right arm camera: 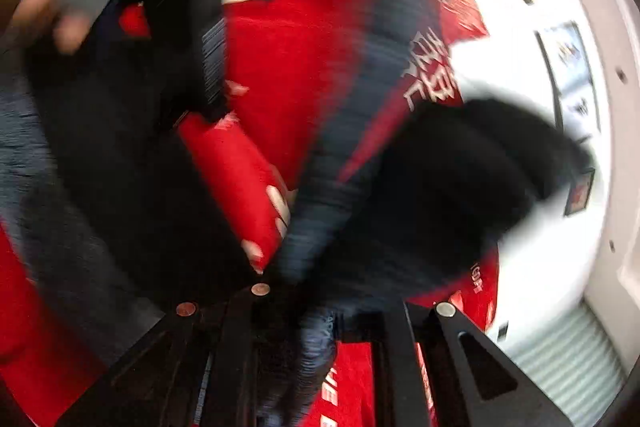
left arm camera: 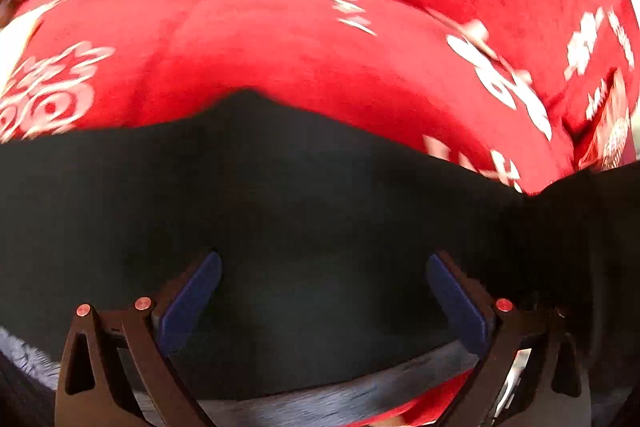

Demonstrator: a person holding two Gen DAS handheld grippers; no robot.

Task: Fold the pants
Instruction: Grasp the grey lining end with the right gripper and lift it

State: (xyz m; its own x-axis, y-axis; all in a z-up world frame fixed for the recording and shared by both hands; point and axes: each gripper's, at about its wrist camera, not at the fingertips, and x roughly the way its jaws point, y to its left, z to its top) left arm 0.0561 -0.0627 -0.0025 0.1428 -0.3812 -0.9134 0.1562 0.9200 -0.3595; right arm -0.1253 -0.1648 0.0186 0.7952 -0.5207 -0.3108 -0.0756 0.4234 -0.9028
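Dark, near-black fabric pants lie spread over a red cloth cover w/ white printed characters and motifs; in the left wrist view the pants fill the whole lower half, their upper edge running across the frame w/ a peak near the middle. A greyer band of the fabric shows at the bottom, between the finger bases.

Left gripper: blue-padded fingers spread wide apart over the dark fabric, nothing clamped between them.

Right wrist view is badly motion-blurred. Same pants show as a dark bunch at centre-right, w/ a blue-grey strip of fabric running down toward the right gripper. Its black fingers sit close, fabric seems to pass between them, but can't tell for sure whether it's gripping. Red cover lies under it all. A blurred hand shows upper left. A white wall or panel runs along the right side.
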